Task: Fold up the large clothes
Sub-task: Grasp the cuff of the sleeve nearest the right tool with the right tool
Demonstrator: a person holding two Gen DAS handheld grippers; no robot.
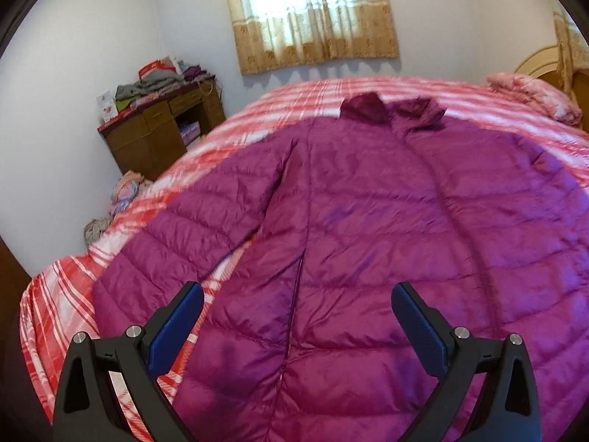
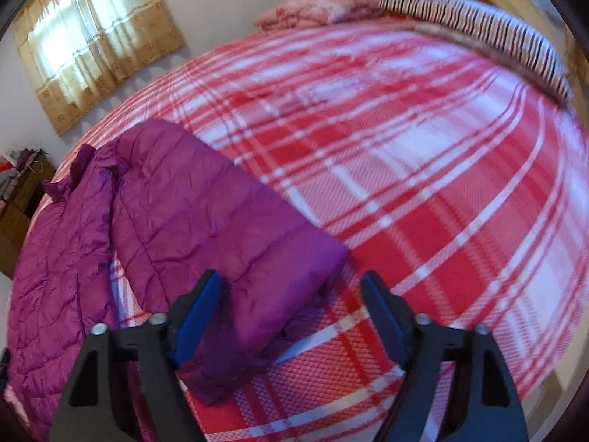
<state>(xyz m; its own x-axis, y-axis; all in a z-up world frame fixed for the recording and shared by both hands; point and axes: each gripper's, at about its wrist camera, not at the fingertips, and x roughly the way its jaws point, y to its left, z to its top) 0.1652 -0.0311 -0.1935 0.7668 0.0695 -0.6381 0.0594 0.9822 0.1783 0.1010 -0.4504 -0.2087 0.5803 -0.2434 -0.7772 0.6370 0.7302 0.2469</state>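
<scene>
A large magenta quilted down jacket (image 1: 368, 228) lies spread flat on the red and white plaid bed cover (image 1: 294, 95), collar at the far side. My left gripper (image 1: 298, 305) is open and empty, hovering over the jacket's lower left part near its left sleeve (image 1: 191, 228). In the right wrist view the jacket's body (image 2: 55, 258) is at the left and its right sleeve (image 2: 221, 228) stretches out towards me. My right gripper (image 2: 292, 294) is open and empty, just above the sleeve's cuff end (image 2: 235, 353).
A wooden desk (image 1: 162, 129) piled with clothes stands in the far left corner. A curtained window (image 1: 313, 14) is behind the bed. Pink pillows (image 1: 533, 95) and a striped pillow (image 2: 478, 25) lie at the headboard. The plaid cover (image 2: 423, 184) stretches wide to the right.
</scene>
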